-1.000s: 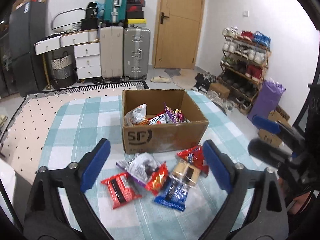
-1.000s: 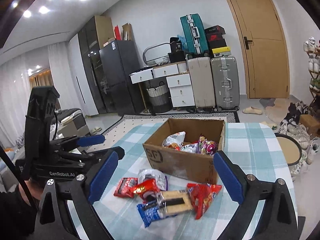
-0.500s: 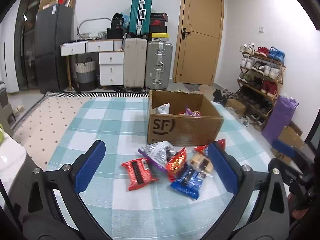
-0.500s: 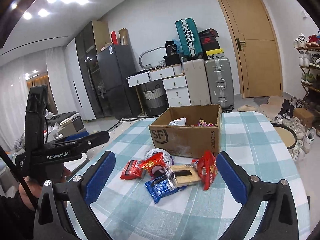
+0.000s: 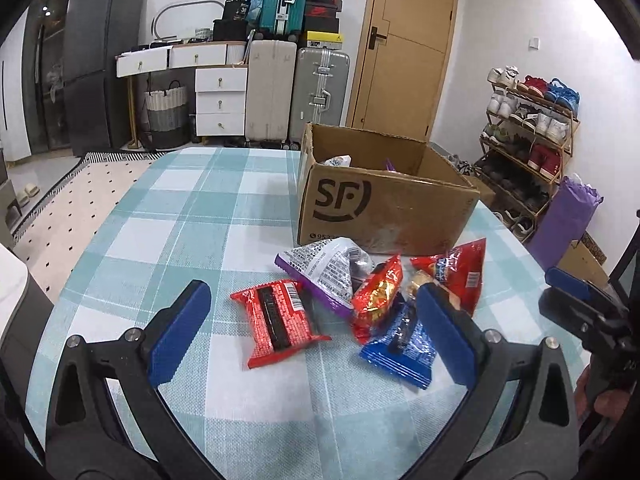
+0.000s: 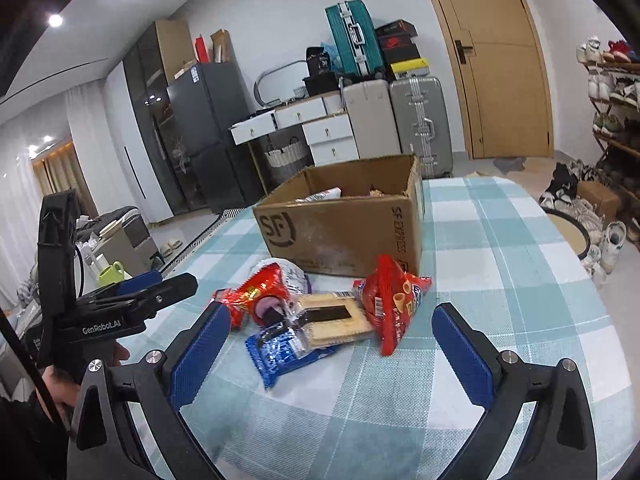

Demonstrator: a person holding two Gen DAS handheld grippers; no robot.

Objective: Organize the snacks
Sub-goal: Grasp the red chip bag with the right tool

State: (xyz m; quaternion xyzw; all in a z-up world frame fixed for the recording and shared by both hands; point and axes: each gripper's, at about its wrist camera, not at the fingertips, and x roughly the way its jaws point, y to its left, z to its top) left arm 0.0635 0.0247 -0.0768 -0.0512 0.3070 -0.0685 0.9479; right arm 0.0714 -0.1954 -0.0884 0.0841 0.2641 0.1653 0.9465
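On checked teal tablecloth (image 5: 192,216), both grippers lower, closer than before — left gripper (image 5: 308,332) wide over red snack packet (image 5: 278,320); right gripper (image 6: 332,352) wide, empty.

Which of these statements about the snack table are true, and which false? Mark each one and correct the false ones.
1. The cardboard box stands open on the checked tablecloth. True.
2. The left gripper is shut on the red packet. False: it is open, holding nothing.
3. All the snacks are inside the box. False: several packets lie on the cloth in front of it.
4. The blue packet lies partly under the cracker pack. True.
5. The right gripper is open. True.
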